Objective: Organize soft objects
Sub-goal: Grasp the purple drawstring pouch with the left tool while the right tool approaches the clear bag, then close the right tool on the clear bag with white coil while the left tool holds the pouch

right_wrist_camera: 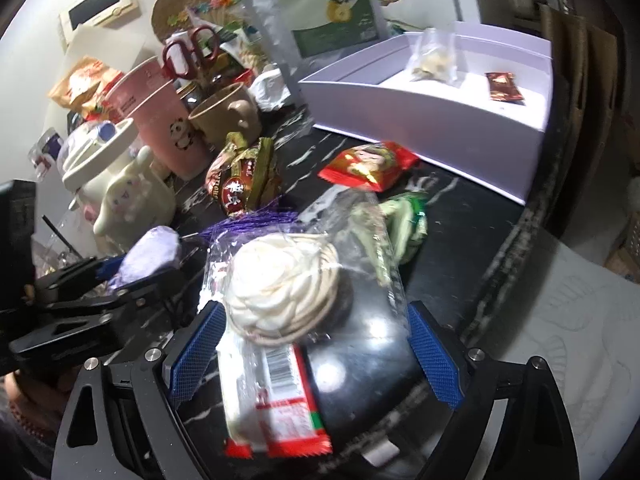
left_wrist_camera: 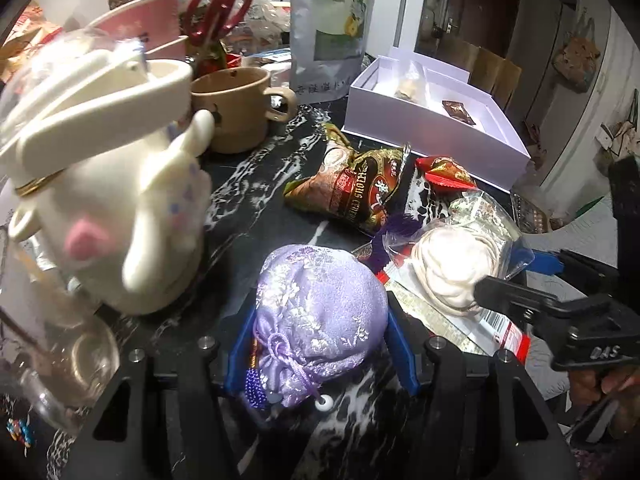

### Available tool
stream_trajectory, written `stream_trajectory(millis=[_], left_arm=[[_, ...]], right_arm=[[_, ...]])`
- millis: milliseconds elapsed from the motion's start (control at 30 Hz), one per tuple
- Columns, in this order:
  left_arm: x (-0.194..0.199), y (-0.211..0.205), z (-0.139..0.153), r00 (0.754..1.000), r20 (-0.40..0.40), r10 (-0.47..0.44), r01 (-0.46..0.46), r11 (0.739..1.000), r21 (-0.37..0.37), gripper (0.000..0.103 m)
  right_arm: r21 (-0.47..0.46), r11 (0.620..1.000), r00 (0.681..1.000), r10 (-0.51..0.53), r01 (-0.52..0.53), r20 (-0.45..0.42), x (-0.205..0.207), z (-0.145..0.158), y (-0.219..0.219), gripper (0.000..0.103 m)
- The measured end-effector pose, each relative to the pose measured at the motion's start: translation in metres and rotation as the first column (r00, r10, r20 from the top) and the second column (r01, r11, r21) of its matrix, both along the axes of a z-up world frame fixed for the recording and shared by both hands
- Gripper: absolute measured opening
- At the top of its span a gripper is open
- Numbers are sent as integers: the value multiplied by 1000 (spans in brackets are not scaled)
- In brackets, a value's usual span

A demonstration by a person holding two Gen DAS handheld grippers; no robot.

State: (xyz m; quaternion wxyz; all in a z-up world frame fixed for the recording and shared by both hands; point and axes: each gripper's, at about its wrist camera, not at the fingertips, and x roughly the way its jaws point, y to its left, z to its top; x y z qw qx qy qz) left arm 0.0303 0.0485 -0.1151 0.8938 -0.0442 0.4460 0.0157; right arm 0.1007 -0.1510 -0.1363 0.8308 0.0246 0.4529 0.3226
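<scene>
Pouch: lilac drawstring pouch (left_wrist_camera: pixel 320 320) lies on the dark table, well short of the white box (left_wrist_camera: pixel 436 128).
Left gripper (left_wrist_camera: pixel 320 344): pads pinch the pouch; lift it straight.
Right gripper (right_wrist_camera: pixel 316 356): jaws wide, straddling the wrapped pastry (right_wrist_camera: pixel 280 292), gripping nothing; centre before you close.

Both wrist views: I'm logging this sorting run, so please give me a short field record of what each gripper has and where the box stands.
left gripper: jaws shut on the lilac pouch
right gripper: jaws open, astride the wrapped bun, pads not pressing it
white box: open, at the far end of the table, holds a clear bag and a brown sachet
loose on table: red snack packet, brown snack bag
</scene>
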Motion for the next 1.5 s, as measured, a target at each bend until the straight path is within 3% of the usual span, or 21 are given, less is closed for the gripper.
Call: stream_trajectory(millis=[300, 400, 533, 567, 700, 867, 1500], left_arm=[[-5, 8, -6, 1000, -12, 21, -21, 999, -32, 58], [-5, 8, -8, 1000, -13, 21, -21, 999, -34, 58], [-4, 6, -8, 1000, -13, 12, -12, 999, -34, 58], [-4, 7, -8, 1000, -14, 11, -11, 999, -35, 58], [-4, 5, -9, 1000, -18, 6, -6, 999, -32, 58], [-6, 7, -2, 1000, -6, 14, -14, 1000, -27, 58], [-34, -8, 37, 997, 78, 19, -18, 1000, -18, 58]], right_arm=[[34, 999, 1000, -4, 3, 9, 6, -3, 14, 90], [44, 999, 1000, -1, 1, 12, 7, -4, 16, 71], [76, 997, 1000, 26, -25, -15, 5, -4, 18, 63], [91, 995, 999, 37, -35, -16, 4, -3, 19, 50], [106, 992, 998, 65, -66, 9, -3, 1, 25, 29], [98, 993, 998, 55, -58, 30, -7, 4, 24, 24], [130, 991, 996, 8, -19, 85, -28, 25, -11, 24]])
